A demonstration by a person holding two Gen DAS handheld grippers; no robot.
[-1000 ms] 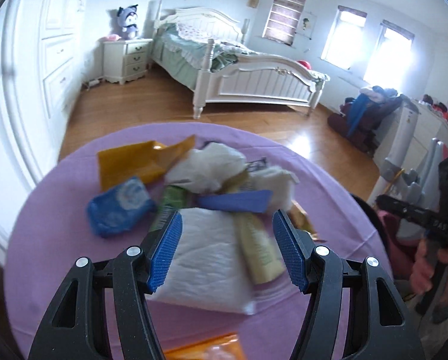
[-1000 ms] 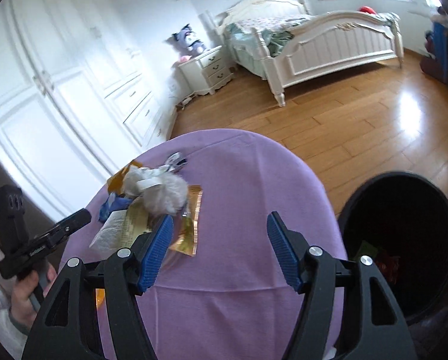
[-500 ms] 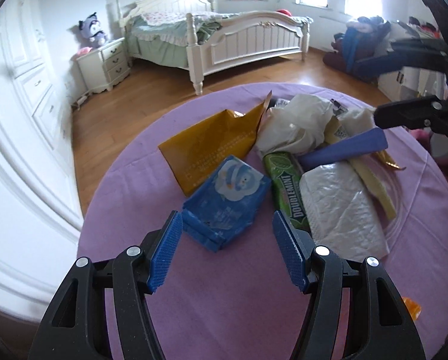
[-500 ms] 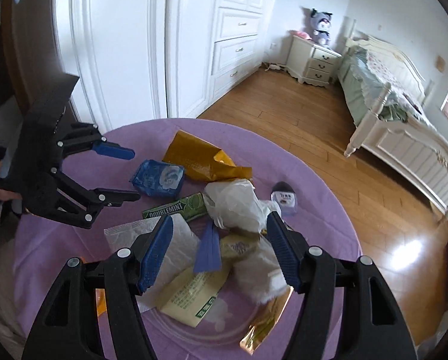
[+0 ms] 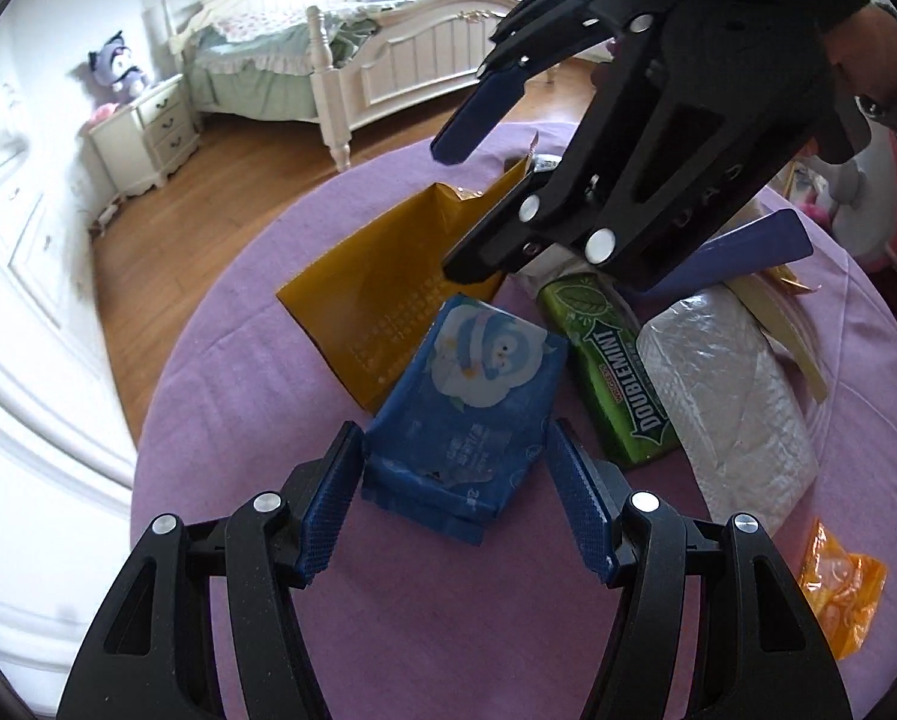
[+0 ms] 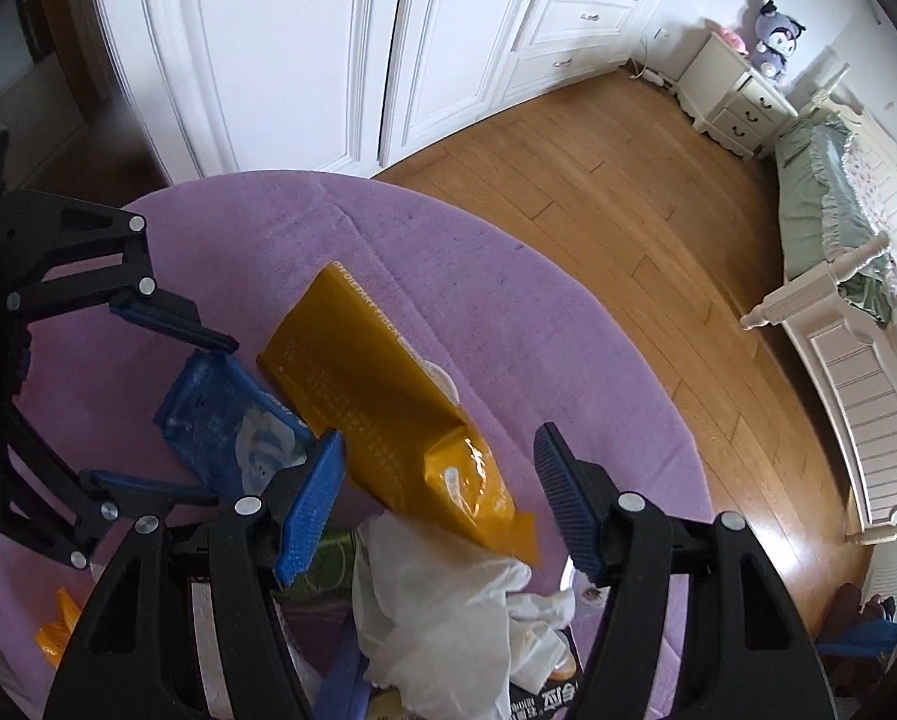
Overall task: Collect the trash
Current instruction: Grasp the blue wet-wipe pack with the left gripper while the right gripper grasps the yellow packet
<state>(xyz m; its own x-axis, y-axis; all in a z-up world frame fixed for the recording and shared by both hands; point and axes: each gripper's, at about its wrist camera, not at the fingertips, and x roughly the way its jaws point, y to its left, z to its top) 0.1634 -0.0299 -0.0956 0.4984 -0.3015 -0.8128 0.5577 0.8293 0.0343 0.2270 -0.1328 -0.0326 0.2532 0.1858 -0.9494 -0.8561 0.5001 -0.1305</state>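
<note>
Trash litters the middle of a round table draped in purple cloth, and you have both grippers over the heap at once. Your left gripper has its jaws spread either side of a blue tissue pack, the ribbed blue pads just beside its near corners but not yet pressing; the straddle looks set up for a squeeze across the pack's short width. The pack is soft crinkled film, flat and roughly rectangular, its far edge lying over a mustard-yellow pouch.

Your right gripper hangs with jaws open around the torn upper end of that same pouch, a stiff glossy foil bag that stands partly puffed, which likely explains the wide spread. Neither tool pinches anything.

Beside the tissue pack lies a green Doublemint gum packet, long and slim, touching a folded white padded sheet with a quilted, faintly shiny face. A crumpled white tissue sits under the right gripper, limp and wrinkled. An orange candy wrapper, translucent and twisted, lies apart near the table edge.

Beyond the cloth: honey-coloured wood floor, a white panelled wardrobe, a cream bed and a nightstand topped by a plush toy.
</note>
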